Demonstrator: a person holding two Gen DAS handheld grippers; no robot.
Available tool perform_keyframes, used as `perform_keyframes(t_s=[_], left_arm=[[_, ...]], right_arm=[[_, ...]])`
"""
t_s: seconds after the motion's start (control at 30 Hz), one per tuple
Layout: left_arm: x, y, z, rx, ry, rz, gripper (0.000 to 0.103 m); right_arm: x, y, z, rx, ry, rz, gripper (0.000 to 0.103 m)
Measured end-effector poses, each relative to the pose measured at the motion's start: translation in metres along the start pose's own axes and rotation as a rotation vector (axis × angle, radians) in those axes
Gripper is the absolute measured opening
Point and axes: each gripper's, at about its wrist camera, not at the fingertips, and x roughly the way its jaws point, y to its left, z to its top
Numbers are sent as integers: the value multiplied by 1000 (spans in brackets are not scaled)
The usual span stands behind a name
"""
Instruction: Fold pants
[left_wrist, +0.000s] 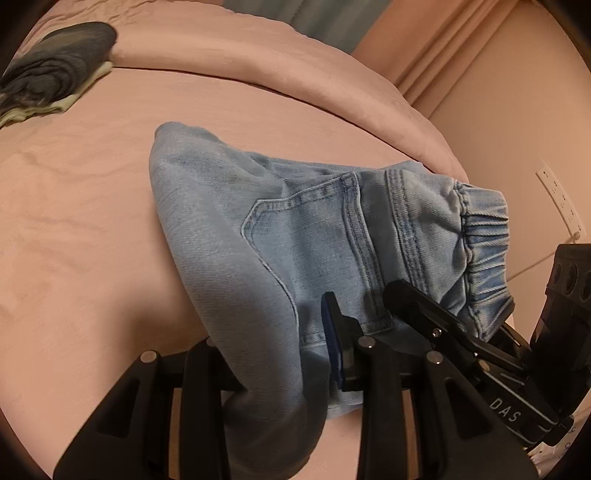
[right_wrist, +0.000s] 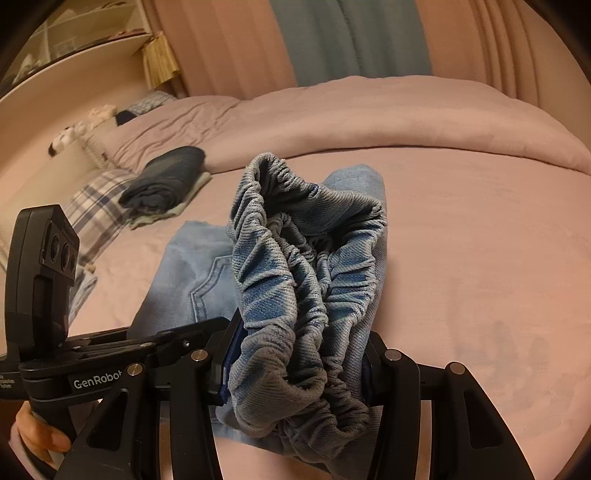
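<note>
The light blue denim pants with a stretchy gathered waistband (left_wrist: 258, 229) are soft and floppy; they bend and sag anywhere, so the thick waistband and side edges look like the best places to hold. They hang partly above the pink bed (left_wrist: 74, 221), filling the middle and lower part of both views. The left claw (left_wrist: 310, 354) is clamped on the denim near the back pocket, at the bottom of the left view; the right claw (right_wrist: 295, 365) is clamped on the bunched waistband, low in the middle of the right view. A dark folded cloth pile (right_wrist: 166, 177) lies on the bed at the upper left, well apart.
</note>
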Motion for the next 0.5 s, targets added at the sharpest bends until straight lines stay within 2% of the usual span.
perform_keyframes(t_s=[0.5], left_arm=[[-16,30,-6,-37,-8,25,31]], right_arm=[[17,27,3,-55,29,43,53]])
